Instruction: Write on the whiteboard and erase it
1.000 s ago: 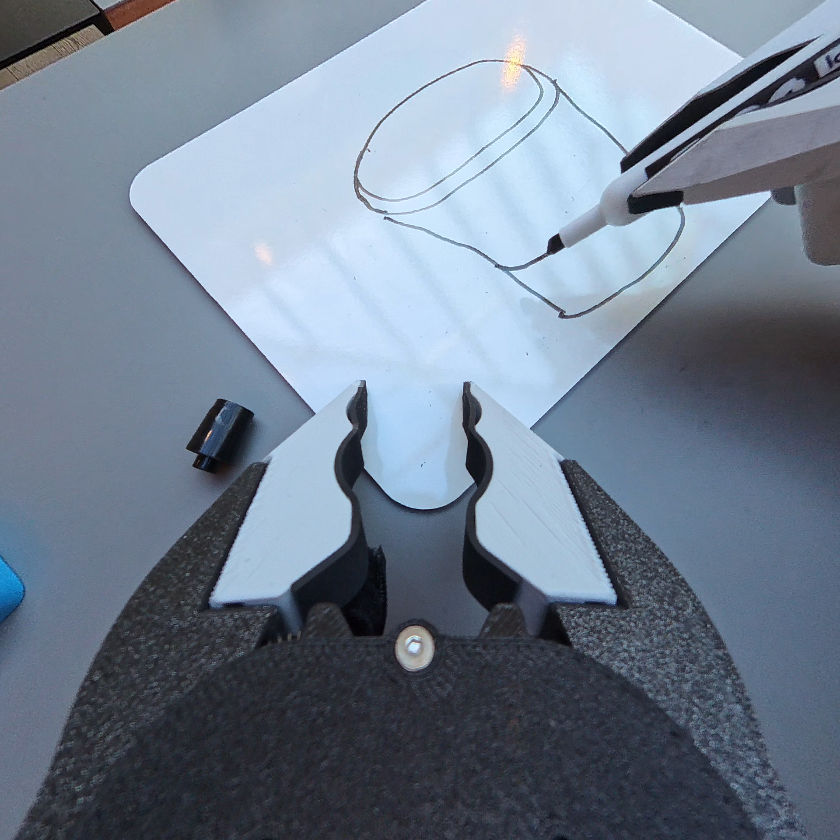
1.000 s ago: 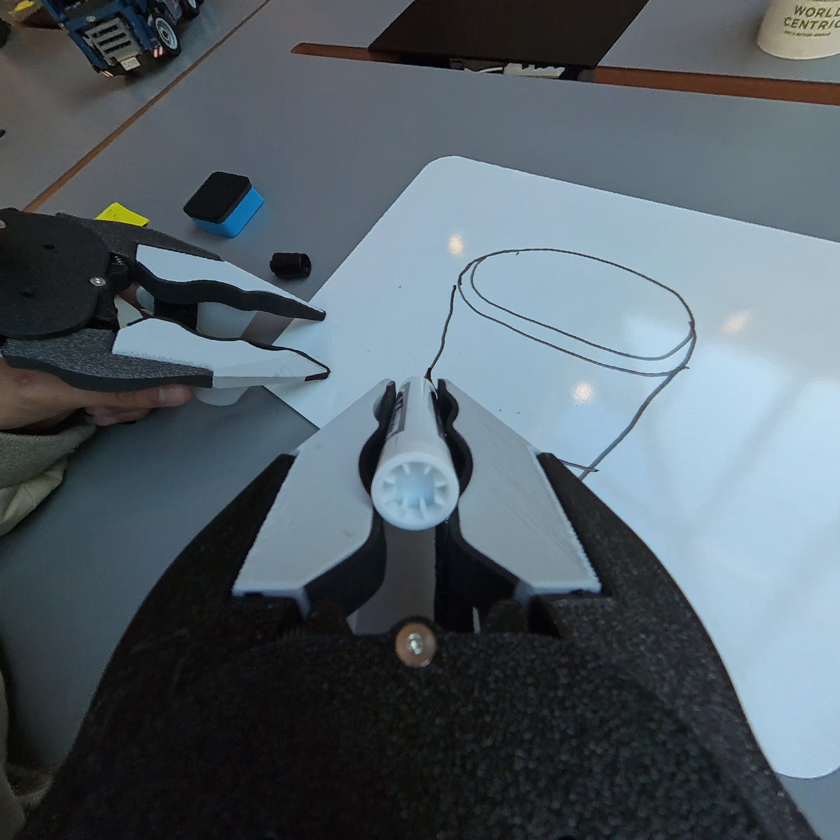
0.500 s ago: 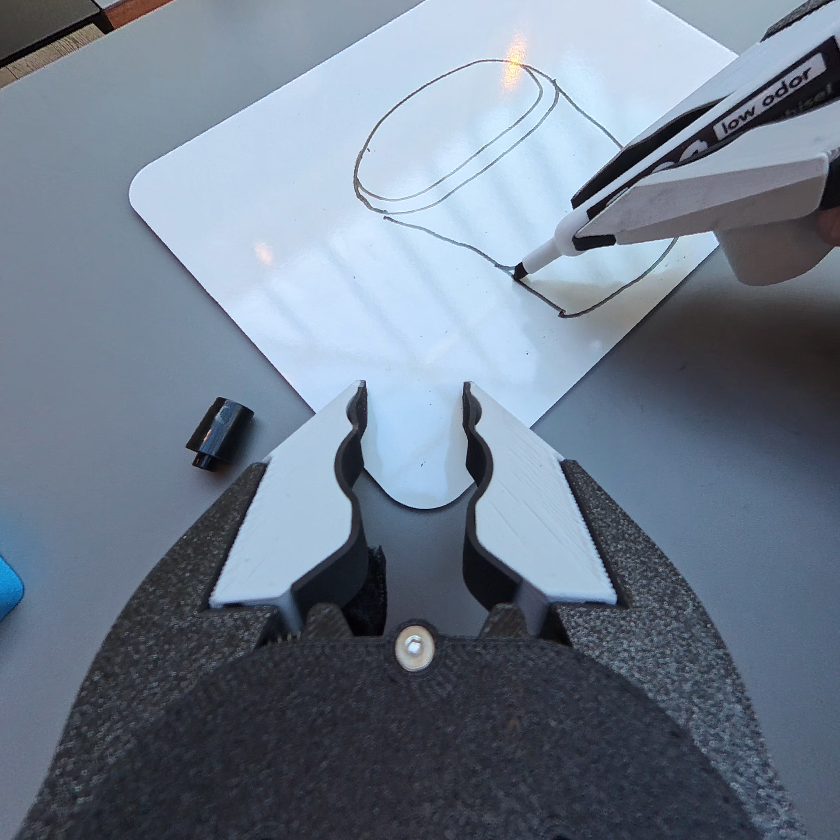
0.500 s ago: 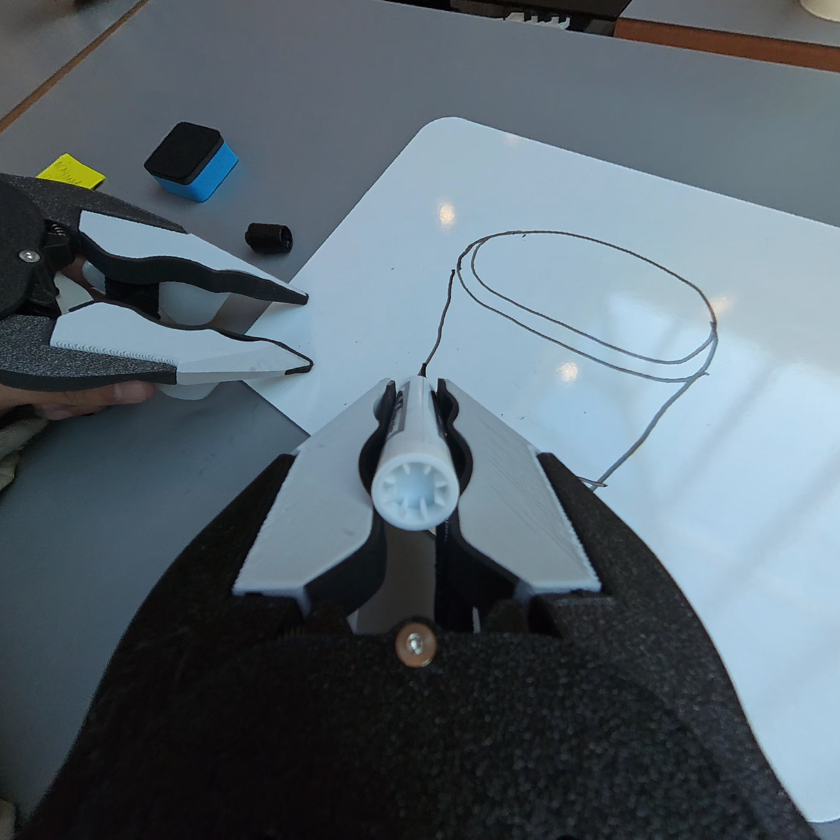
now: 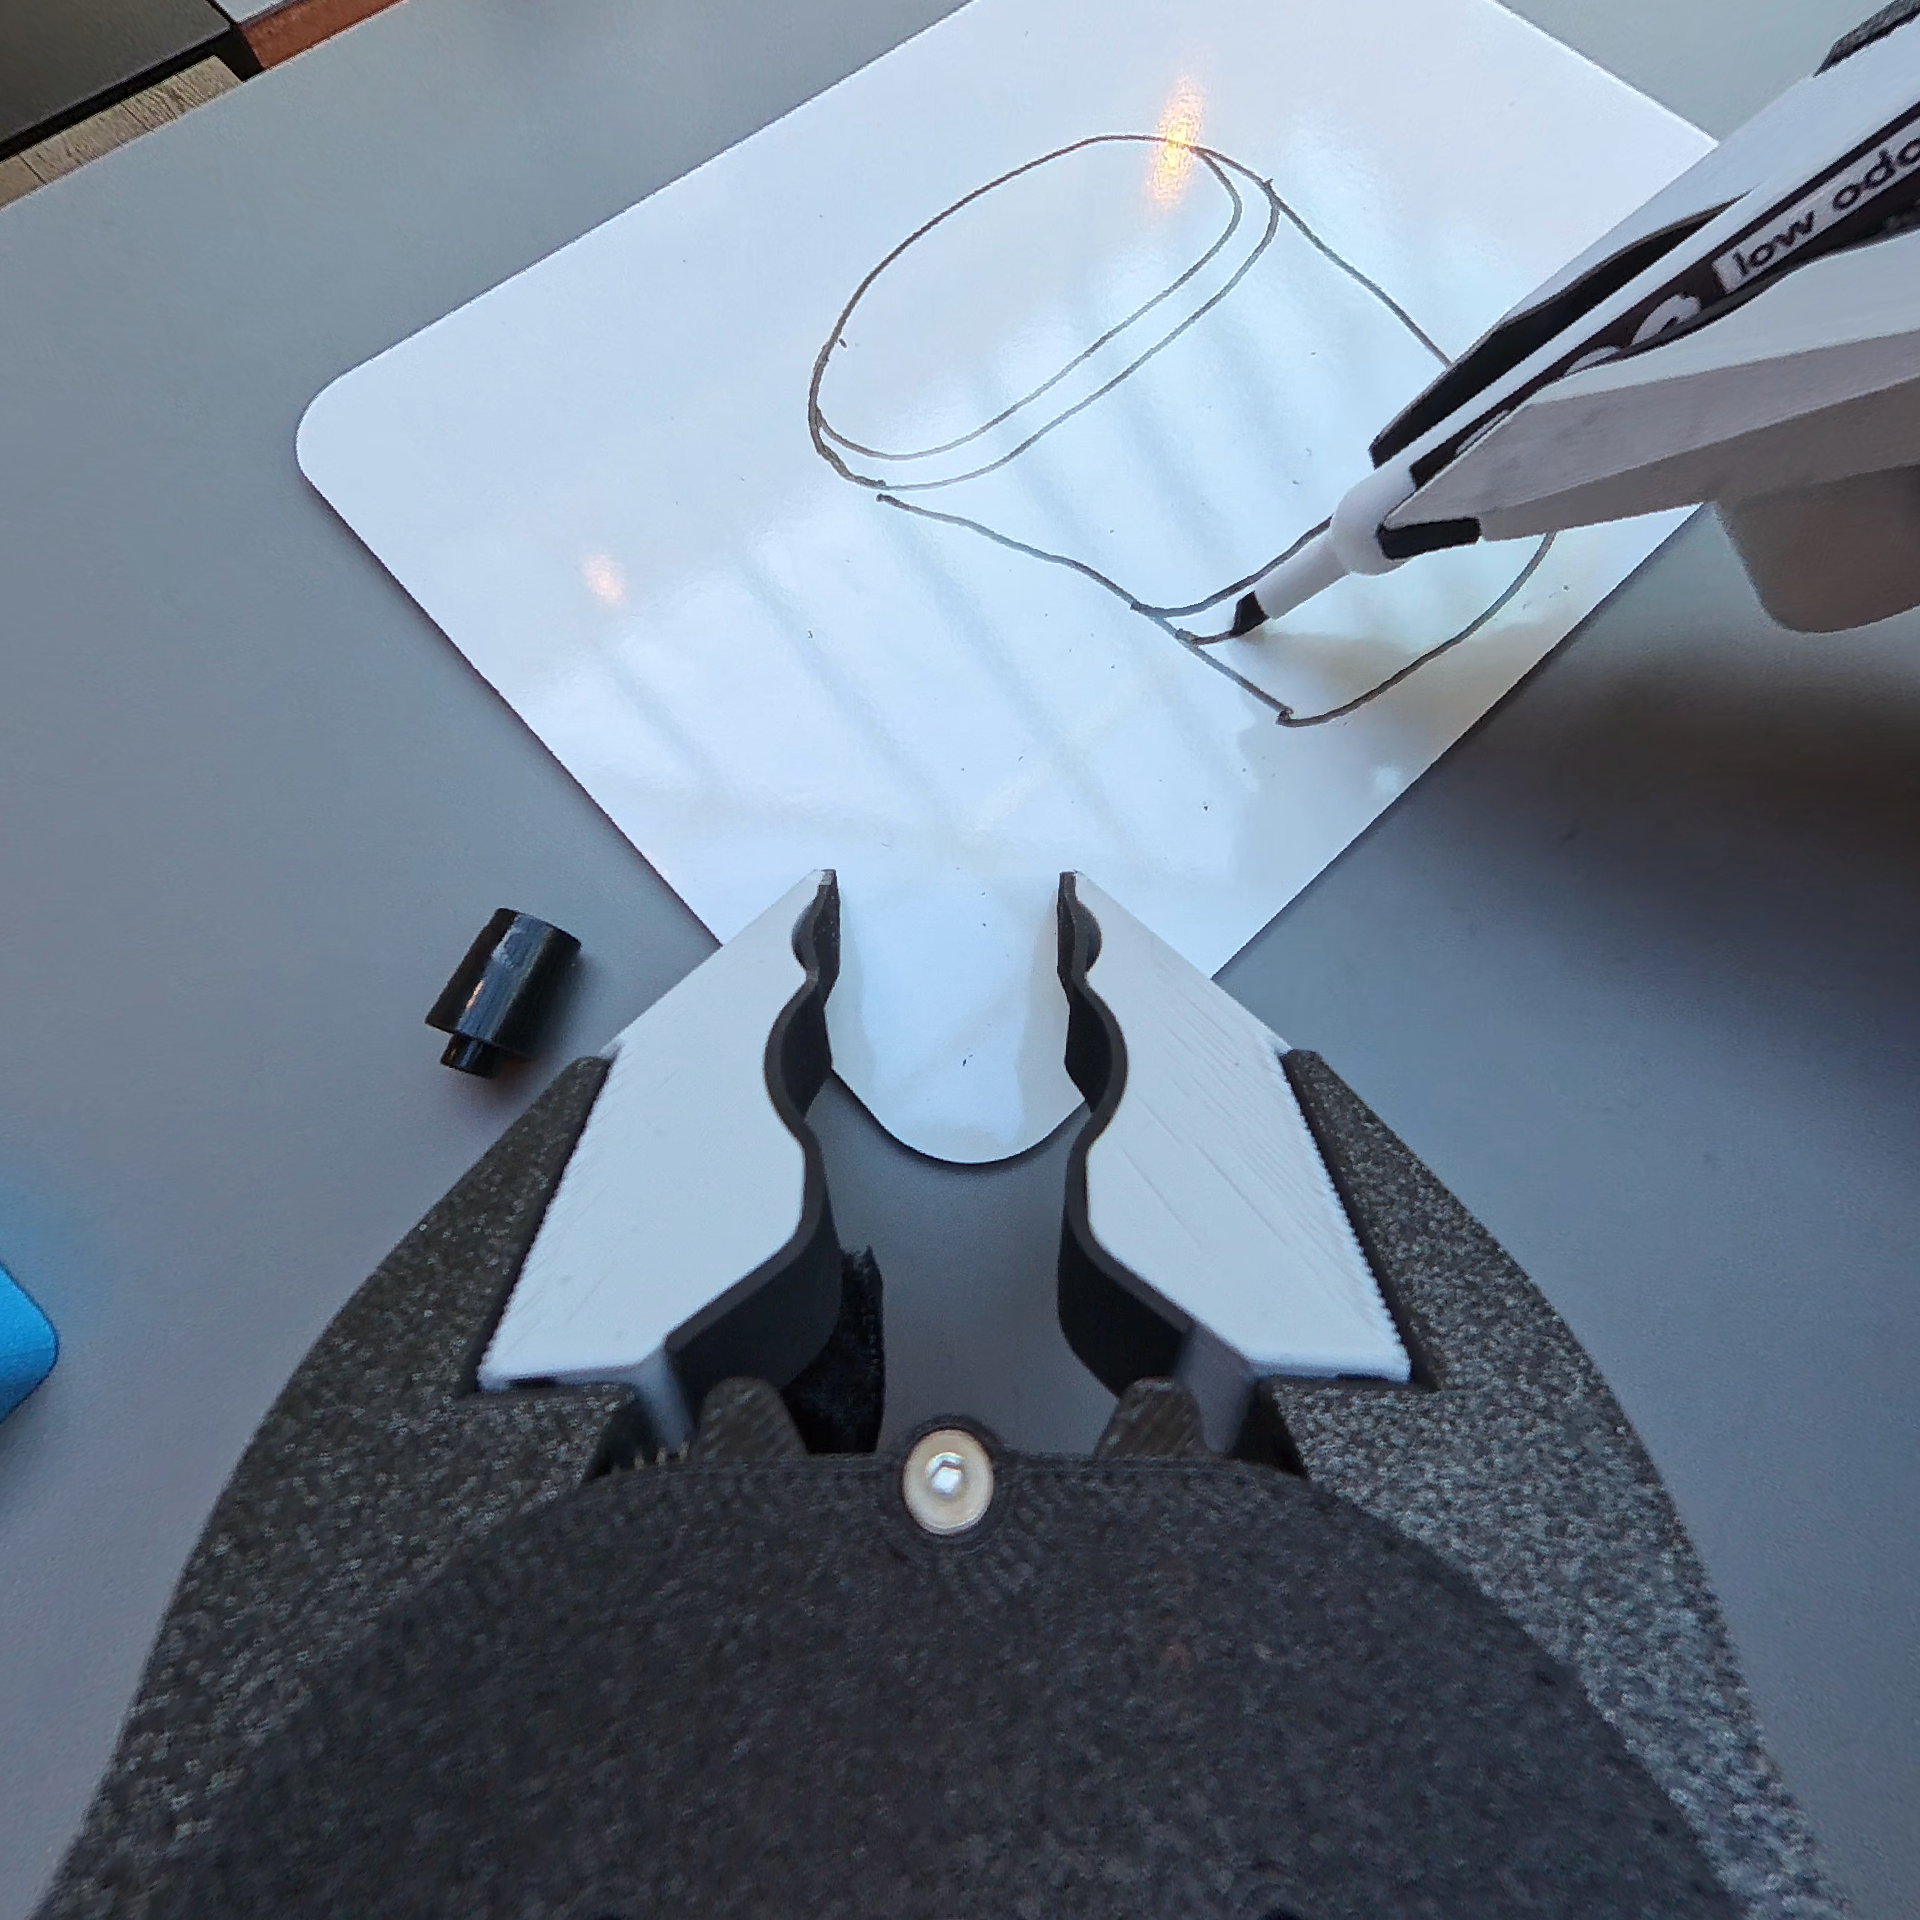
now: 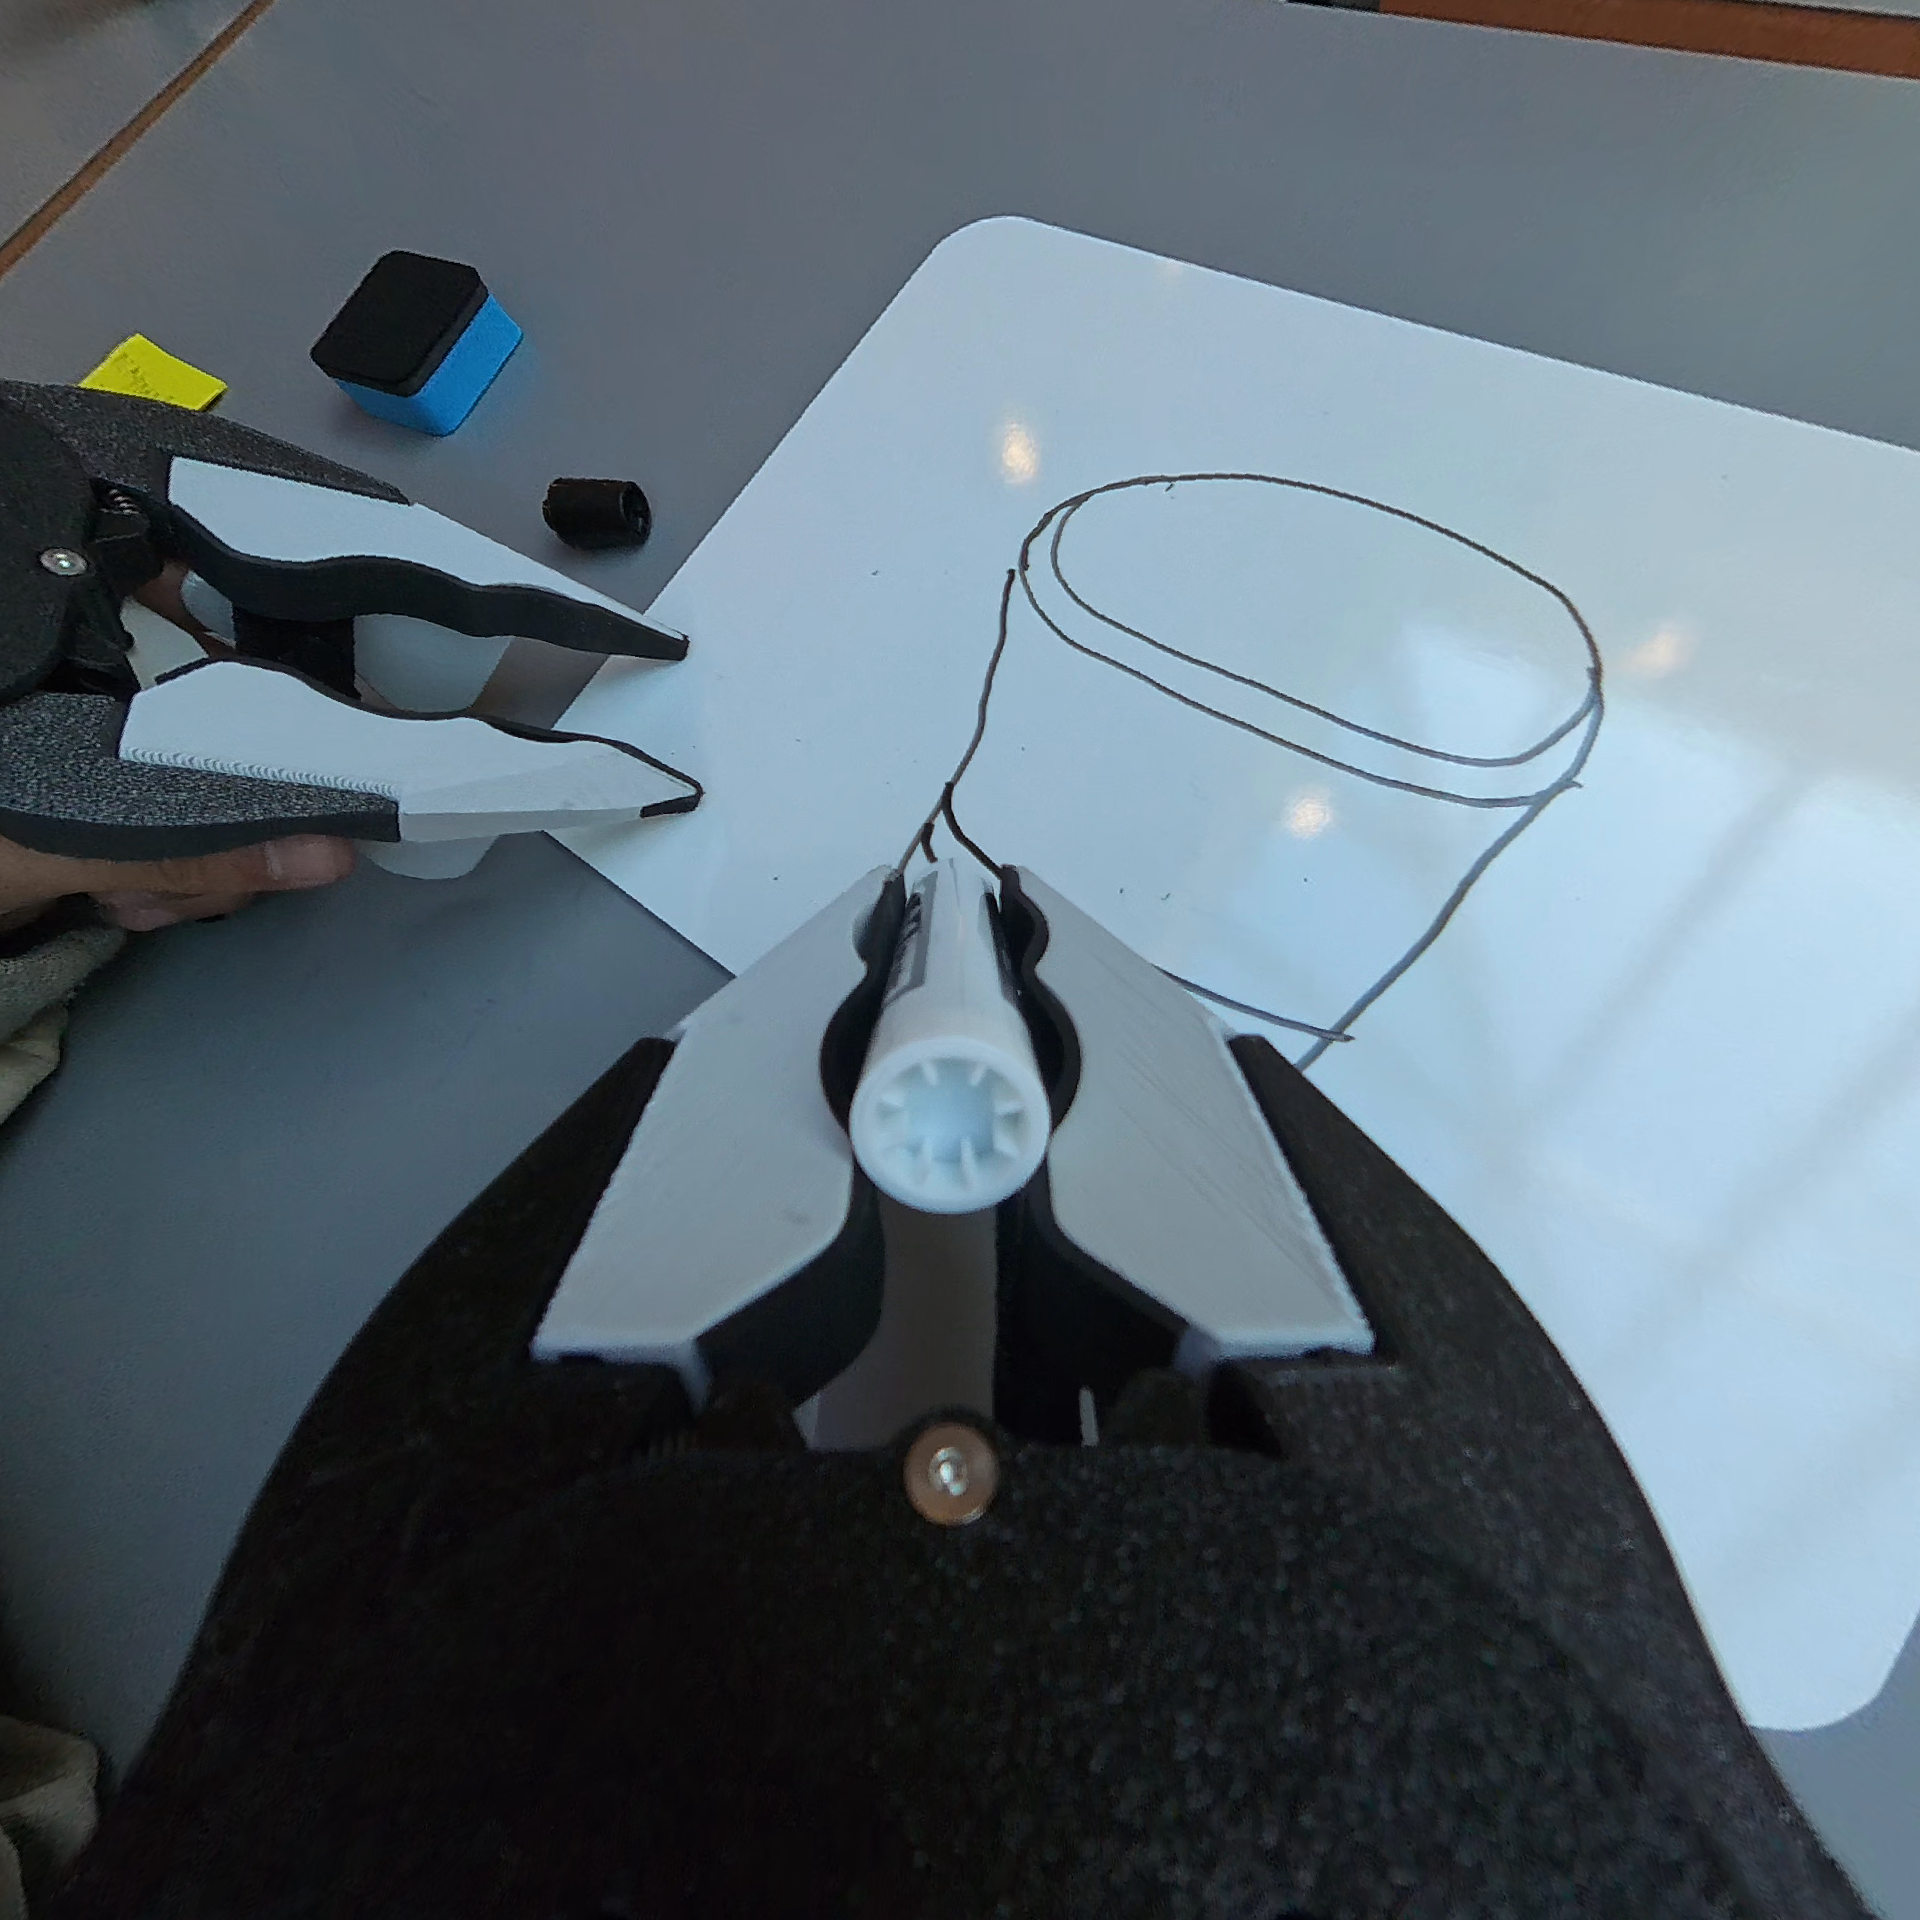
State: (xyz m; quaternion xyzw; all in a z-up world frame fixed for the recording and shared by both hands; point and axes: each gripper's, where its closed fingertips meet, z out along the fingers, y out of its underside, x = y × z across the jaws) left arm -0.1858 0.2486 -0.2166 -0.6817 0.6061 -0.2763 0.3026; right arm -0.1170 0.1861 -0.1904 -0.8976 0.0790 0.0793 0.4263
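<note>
— Left of the left gripper (image 5: 945, 904): blue eraser block (image 6: 421, 343) with a black felt face, farthest out; yellow paper scrap (image 6: 156, 376) just beside it; nearer in, a black marker cap (image 5: 504, 987) lying on its side on the grey table (image 5: 260, 675), just off the whiteboard's edge.

— And between the fingers?

— Nothing gripped. Jaws parted wide, tips over the near rounded corner of the white whiteboard (image 5: 727, 582), with that corner showing in the gap. Touching the board or hovering: cannot tell. Person's hand (image 6: 156, 883) under the gripper body.

— Ahead of it?

— Glossy board, window glare across it, carrying a black line drawing (image 5: 1039, 343): a double-lined oval on top, two sides running down, a curved base. Cup-like.

— Further right?

— Right gripper (image 6: 940, 883), reaching in over the board's right edge, fingers clamped tight on a white marker (image 6: 951, 1039), barrel lying along the groove between them, butt end facing the camera. Black tip down on the board at the drawing's lower left corner, beside a short fresh stroke. No containers anywhere close; nothing blocking either tool.
</note>
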